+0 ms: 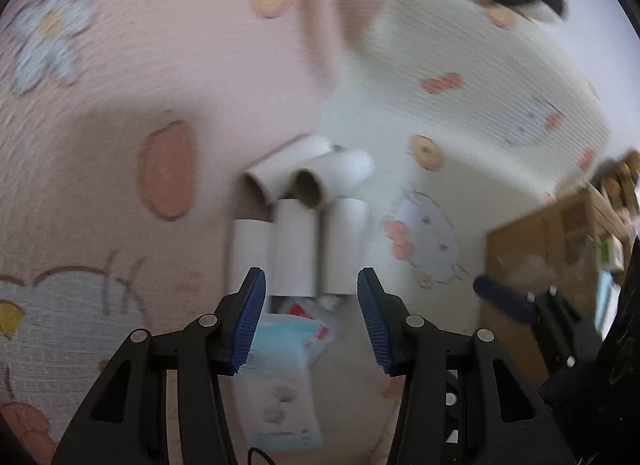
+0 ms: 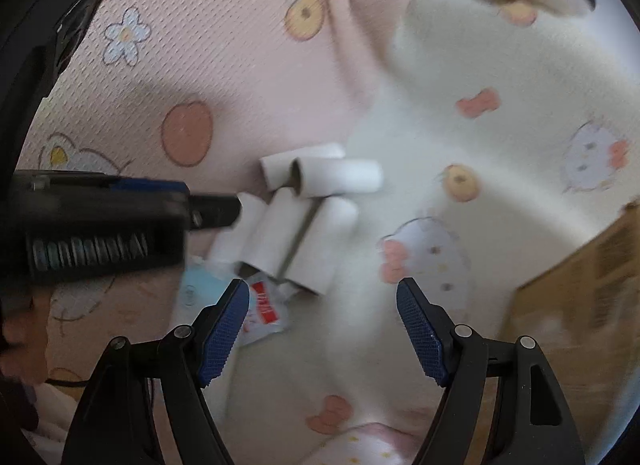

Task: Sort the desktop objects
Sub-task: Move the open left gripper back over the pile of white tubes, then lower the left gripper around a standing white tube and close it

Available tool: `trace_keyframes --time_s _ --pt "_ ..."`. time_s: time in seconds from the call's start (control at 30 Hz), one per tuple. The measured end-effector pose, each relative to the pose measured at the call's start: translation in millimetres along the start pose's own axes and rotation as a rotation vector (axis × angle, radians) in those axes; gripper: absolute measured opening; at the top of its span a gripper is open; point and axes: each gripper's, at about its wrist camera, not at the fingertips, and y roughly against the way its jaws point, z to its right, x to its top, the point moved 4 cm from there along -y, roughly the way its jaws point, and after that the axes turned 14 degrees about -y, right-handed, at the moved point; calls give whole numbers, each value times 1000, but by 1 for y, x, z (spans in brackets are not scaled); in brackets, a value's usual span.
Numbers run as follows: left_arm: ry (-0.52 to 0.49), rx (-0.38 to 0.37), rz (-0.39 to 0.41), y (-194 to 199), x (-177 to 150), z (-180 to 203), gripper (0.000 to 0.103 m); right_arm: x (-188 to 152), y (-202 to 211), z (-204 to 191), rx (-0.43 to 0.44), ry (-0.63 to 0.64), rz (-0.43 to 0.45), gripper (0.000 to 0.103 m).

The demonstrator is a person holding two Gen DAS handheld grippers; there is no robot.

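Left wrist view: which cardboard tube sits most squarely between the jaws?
The middle tube of the near row: it lies end-on in the gap between the open jaws, while its two neighbours line up with the pads.

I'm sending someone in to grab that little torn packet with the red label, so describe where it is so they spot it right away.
On the pink-and-cream cartoon mat, find the cluster of white cardboard tubes. The packet lies at the tubes' near ends, beside a pale blue pack. It is the only crinkled wrapper there with a red patch.
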Motion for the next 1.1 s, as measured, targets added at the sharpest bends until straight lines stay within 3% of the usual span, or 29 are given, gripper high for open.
trace_keyframes --time_s 0.17,0.4,0.6,0.67,0.8,0.97,1.03,1.1 --pt "47 47 17 0 -2 -20 52 -3 -28 26 118 -166 -6 74" --pt "14 49 11 -16 -5 -12 52 -4 -58 71 159 -391 6 74" --pt "-62 16 43 -24 -5 8 52 -29 -109 99 161 -563 -89 76" --pt "-87 11 76 -23 -3 13 52 -34 -105 99 221 -548 8 84" --pt "-164 23 120 -24 0 31 52 -39 -106 93 266 -473 53 93" --pt "-241 -22 182 -28 -2 51 52 -40 -105 100 339 -506 82 94" --pt "-247 -45 199 -32 -2 54 52 -39 -105 111 416 -586 81 94" --pt "-223 -71 188 -40 -2 58 52 -37 -106 109 412 -599 60 94"
